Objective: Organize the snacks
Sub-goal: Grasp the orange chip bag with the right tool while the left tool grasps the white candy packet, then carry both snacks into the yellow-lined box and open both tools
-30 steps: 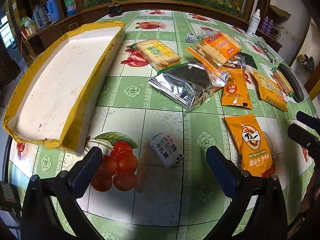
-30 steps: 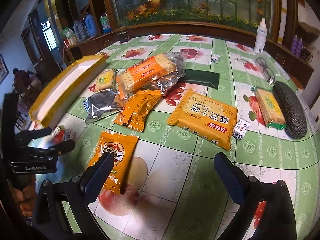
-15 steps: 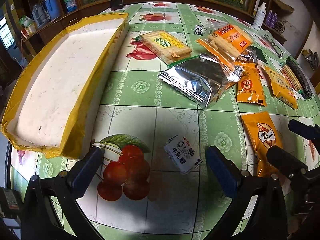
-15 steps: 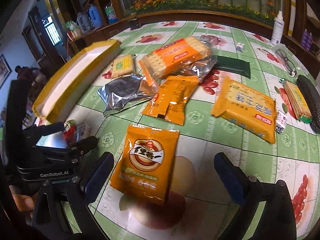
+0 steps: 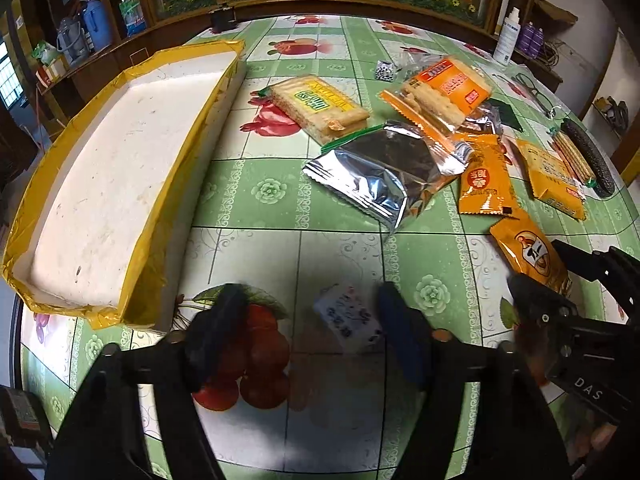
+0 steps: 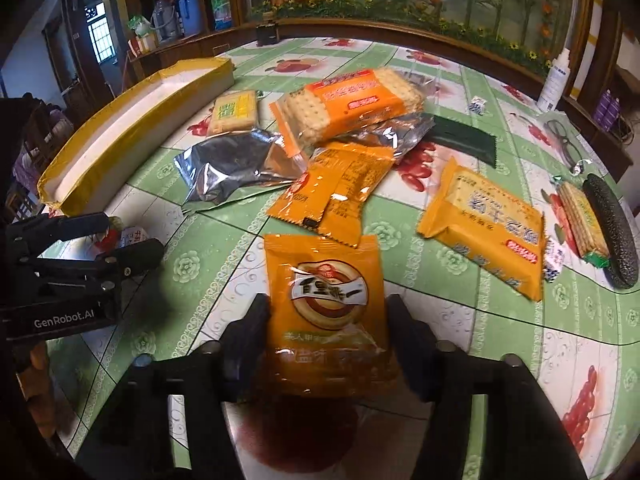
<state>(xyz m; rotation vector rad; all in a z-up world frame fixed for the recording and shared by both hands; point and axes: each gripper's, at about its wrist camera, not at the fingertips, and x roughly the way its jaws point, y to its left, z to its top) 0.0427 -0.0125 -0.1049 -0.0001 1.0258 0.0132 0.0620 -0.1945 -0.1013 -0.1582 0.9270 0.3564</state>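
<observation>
My left gripper [image 5: 308,324] is partly closed around a small white candy packet [image 5: 347,317] lying on the tablecloth; its right finger touches the packet, the left finger stands apart. My right gripper [image 6: 326,328] has both fingers against the sides of an orange snack pouch [image 6: 326,300], which also shows in the left wrist view [image 5: 530,254]. A long white foam tray with yellow tape [image 5: 120,168] lies on the left and also shows in the right wrist view [image 6: 132,132].
Several snack packs lie across the table: a silver foil bag [image 5: 384,168], a yellow cracker pack [image 5: 320,106], an orange cracker pack [image 6: 352,104], orange pouches [image 6: 340,188], a yellow biscuit pack [image 6: 484,216]. A dark oblong case [image 6: 610,228] lies far right.
Both grippers have narrowed their jaws. The left one has closed in around the white candy packet; the right one has moved forward and closed onto the orange pouch.
</observation>
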